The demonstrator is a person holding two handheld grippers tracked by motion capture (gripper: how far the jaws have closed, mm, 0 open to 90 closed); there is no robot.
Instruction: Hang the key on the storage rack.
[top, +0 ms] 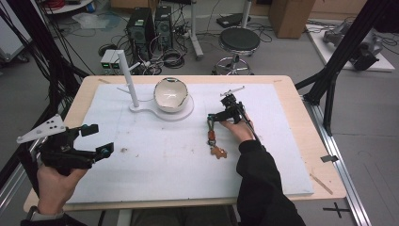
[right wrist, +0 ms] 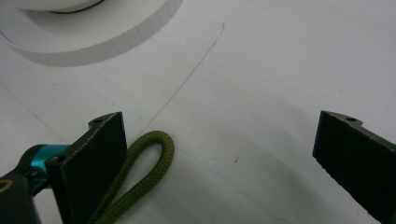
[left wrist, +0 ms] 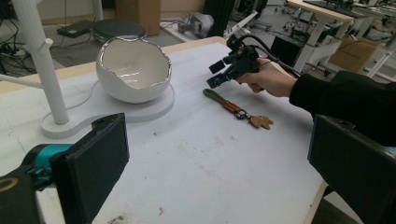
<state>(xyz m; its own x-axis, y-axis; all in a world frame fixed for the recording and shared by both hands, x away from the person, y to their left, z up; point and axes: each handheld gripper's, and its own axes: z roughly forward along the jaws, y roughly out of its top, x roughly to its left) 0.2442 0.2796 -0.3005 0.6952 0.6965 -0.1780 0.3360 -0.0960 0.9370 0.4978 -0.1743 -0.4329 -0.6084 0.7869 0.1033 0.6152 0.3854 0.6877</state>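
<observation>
Keychain [top: 214,137] lies on the white mat in front of the bowl [top: 170,94], long axis running away from the bowl toward the person. Right gripper [top: 219,117] released, jaws wide, at its green loop [right wrist: 140,182]. Left gripper [top: 96,140] released, well apart.

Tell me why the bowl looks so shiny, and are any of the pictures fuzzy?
In the high view, room light glares off the bowl and its glossy inside. In the left gripper view its rim gleams too, while the near tongs look soft. In the right gripper view the green cord loop is sharp.
</observation>
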